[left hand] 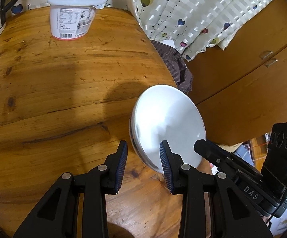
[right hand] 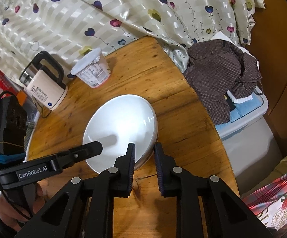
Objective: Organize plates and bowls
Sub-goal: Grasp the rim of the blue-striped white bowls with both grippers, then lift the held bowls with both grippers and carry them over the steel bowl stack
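The left gripper [left hand: 143, 164] has its jaws apart with nothing between them, and the stack of white plates [left hand: 169, 127] sits just ahead to its right, near the table [left hand: 64, 99] edge; a push could slide it off. The right gripper [right hand: 144, 168] is also apart, its left finger over the plates' near rim, so closing might tip the top plate. Readable: "DAS", "GenRobot.AI", and "55°" on the kettle [right hand: 46, 87].

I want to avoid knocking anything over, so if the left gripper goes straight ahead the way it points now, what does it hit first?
Probably nothing close: the left gripper points over bare wooden table, with the stacked white plates just off its right side. Farther on stands the white lidded tub, though depth is hard to judge.
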Tool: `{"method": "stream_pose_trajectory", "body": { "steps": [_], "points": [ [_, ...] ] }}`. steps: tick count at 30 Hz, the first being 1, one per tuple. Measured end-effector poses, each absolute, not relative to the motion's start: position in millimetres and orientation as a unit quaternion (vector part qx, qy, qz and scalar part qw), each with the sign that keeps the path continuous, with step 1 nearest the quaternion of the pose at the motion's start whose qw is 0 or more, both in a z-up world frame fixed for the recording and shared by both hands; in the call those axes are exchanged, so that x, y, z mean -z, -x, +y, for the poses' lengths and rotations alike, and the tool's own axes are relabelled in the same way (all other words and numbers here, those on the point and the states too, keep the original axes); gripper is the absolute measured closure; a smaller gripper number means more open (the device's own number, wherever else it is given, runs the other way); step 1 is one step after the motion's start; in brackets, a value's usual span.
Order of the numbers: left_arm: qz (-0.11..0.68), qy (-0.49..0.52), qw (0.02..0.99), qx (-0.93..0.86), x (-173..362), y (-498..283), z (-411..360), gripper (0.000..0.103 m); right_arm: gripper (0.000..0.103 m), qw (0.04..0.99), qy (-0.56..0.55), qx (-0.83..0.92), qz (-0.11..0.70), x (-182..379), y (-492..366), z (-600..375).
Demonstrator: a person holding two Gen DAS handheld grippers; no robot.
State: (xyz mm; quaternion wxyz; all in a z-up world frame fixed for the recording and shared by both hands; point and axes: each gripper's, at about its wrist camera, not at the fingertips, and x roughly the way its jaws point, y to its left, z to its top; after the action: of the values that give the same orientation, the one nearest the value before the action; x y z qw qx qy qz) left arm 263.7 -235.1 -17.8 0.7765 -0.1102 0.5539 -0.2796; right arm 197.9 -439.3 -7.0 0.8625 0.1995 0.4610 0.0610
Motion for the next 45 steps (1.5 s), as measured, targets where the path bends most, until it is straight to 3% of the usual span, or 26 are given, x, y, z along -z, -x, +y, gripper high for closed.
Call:
{"method": "stream_pose_trajectory", "body": {
  "steps": [18,45],
  "points": [
    [0.54,0.092,0.786,0.288,5.1,-251.1,-238.6,0.07,0.084,0.867,-0.196,-0.058,0.454,0.0,-186.6,-435.0],
    [0.49,0.098,0.815,0.293,-51.3,-174.6,-186.8,0.07,0.084,0.891,-0.177,-0.08,0.409,-62.5,-115.7,-392.1]
  ]
}}
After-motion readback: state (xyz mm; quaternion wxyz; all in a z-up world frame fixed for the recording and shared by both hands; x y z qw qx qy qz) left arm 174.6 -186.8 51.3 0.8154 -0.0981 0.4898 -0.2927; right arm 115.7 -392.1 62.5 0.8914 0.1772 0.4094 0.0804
